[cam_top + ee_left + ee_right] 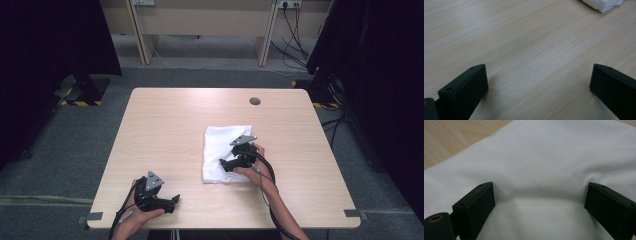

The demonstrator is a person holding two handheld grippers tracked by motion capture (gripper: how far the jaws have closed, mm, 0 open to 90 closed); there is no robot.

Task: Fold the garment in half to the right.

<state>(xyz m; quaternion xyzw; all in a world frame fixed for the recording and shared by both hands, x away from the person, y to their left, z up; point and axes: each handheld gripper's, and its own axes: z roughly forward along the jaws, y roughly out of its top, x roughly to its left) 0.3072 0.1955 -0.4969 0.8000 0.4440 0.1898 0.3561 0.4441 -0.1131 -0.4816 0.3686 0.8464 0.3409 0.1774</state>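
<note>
The right claw (539,202) presses wide open into the folded white cloth (222,150) beneath it, seemingly to pin or gather it, while the left claw (537,85), equally wide and empty, hovers over bare counter (170,125), cloth far ahead.

Light wooden table (165,130), grey carpet floor (75,145), wall cables (292,40)

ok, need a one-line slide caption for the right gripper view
Right gripper, fingers wide open, pressed down onto the folded white cloth on the wooden table.
</note>
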